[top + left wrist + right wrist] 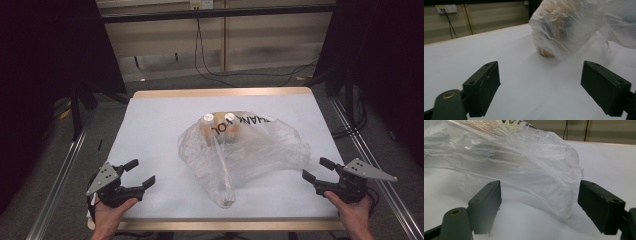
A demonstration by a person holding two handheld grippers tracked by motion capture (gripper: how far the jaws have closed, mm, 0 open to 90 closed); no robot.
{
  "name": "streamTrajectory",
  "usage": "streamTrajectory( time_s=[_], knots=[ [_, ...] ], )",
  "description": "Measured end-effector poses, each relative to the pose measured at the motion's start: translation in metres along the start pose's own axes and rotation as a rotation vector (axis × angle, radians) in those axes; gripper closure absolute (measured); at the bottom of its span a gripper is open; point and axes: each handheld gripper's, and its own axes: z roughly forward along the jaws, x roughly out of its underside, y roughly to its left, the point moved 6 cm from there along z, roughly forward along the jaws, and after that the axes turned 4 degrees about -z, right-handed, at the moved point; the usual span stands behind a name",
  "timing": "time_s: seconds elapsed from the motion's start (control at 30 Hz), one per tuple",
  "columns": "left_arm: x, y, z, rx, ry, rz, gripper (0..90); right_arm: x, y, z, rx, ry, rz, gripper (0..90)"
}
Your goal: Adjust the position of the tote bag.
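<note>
A crumpled clear plastic bag point(250, 150) printed "THANK YOU" lies in the middle of the white table point(150, 130). Inside it near the far side sit two brownish items with white caps point(218, 120). My left gripper point(139, 173) rests open near the table's front left corner, apart from the bag. In the left gripper view the bag point(574, 27) lies ahead to the right, beyond the open left gripper point(540, 80). My right gripper point(316, 169) is open at the front right, just short of the bag's edge. The bag point(524, 167) lies just beyond the right gripper point(539, 202).
The table has a wooden rim point(220, 92) and metal rails point(60, 180) along both sides. Cables point(235, 77) run over the floor behind it. Dark curtains hang left and right.
</note>
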Motion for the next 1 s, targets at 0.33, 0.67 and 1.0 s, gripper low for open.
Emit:
streamTrajectory(
  time_s=[0.33,0.67,1.0],
  knots=[
    [-0.003,-0.020,0.006,0.064,0.032,0.033,21.1,0.001,0.002,0.002,-0.010,0.020,0.001,22.9],
    [-0.006,-0.030,0.008,0.101,0.041,0.020,28.8,0.004,0.001,0.006,-0.044,0.065,0.008,26.7],
    [-0.008,-0.054,0.009,0.179,0.054,0.060,34.8,0.002,0.001,0.009,-0.066,0.069,0.000,28.9]
  ],
)
